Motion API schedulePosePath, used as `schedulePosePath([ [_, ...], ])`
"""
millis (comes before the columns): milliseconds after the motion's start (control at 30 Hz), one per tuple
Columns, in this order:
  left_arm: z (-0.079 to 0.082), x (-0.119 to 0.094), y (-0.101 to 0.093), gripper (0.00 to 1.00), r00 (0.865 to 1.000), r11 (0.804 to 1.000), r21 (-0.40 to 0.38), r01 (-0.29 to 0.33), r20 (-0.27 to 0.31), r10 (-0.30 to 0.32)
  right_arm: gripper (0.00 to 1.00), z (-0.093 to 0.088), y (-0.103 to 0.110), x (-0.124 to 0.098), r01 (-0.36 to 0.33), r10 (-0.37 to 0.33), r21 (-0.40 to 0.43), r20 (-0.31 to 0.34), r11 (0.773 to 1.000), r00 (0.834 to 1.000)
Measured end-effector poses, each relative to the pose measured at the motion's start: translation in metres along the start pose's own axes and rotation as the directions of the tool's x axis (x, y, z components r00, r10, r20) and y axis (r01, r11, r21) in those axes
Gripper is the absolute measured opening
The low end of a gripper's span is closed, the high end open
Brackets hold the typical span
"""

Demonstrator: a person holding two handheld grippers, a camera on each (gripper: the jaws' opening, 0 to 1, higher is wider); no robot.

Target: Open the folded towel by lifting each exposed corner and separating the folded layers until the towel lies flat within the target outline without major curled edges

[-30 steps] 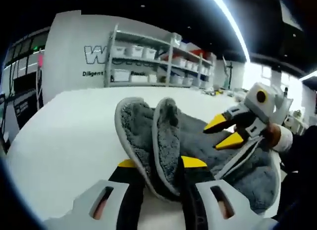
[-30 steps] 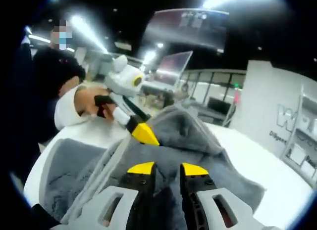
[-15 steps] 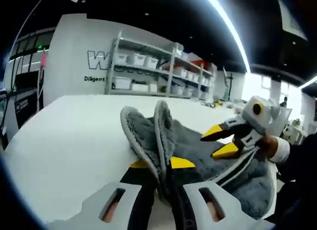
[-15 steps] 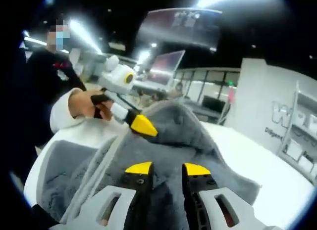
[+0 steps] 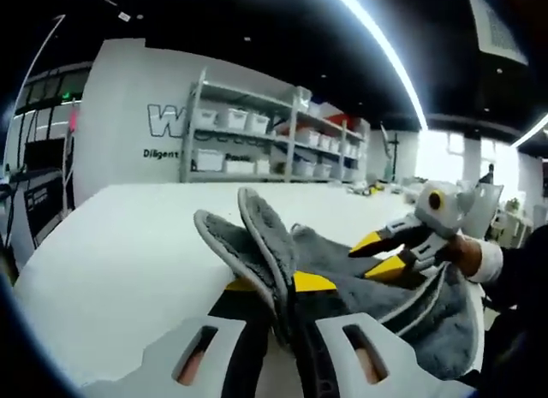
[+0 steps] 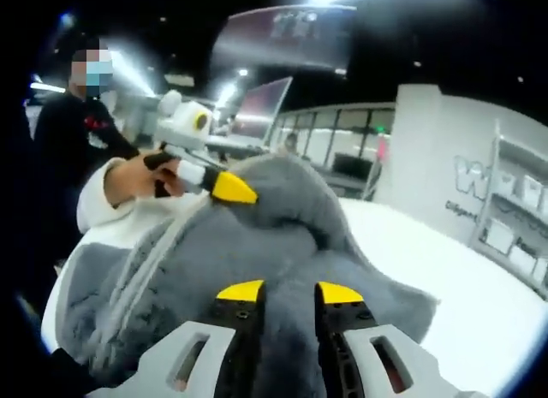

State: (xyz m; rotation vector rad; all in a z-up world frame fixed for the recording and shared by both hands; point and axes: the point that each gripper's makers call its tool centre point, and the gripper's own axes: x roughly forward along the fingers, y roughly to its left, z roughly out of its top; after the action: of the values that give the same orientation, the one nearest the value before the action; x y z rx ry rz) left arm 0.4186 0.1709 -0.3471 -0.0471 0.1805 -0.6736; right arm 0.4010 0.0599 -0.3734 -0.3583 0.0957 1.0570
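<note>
Towel point(image 6: 282, 244) higher, claw point(image 6: 287, 293) tips buried.

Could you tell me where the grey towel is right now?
The grey towel lies bunched on the white table, pinched by the left gripper and the right gripper.

On the white wall point(image 5: 120, 98) behind the shelves point(image 5: 257, 124), large outlined letters begin with "W"; the shelf frame hides the rest. Below them a smaller dark line starts "Diligent", its remainder also hidden. In the right gripper view the same wall point(image 6: 445, 150) shows a big "W" and small blurred lettering underneath that cannot be read.
</note>
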Motion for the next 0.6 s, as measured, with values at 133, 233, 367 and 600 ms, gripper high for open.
schedulePosePath([
  [133,0.008,0.000,0.007,0.06,1.000,0.999,0.039,-0.007,0.013,0.007,0.13,-0.016,-0.002,-0.005,-0.030,0.024,-0.074,-0.071,0.997,0.997],
  [233,0.021,0.000,0.011,0.05,0.999,1.000,0.029,-0.005,0.053,0.004,0.13,-0.019,0.006,-0.005,-0.090,0.083,-0.126,-0.063,0.988,0.995],
  [367,0.026,0.006,0.013,0.05,0.998,0.999,0.029,0.035,0.043,-0.036,0.14,-0.028,0.013,-0.007,-0.159,0.147,-0.179,-0.078,0.971,0.986],
  [600,0.026,0.020,0.022,0.05,0.998,0.994,0.091,0.054,0.009,-0.055,0.15,-0.028,0.016,-0.014,-0.222,0.221,-0.236,-0.032,0.946,0.975],
])
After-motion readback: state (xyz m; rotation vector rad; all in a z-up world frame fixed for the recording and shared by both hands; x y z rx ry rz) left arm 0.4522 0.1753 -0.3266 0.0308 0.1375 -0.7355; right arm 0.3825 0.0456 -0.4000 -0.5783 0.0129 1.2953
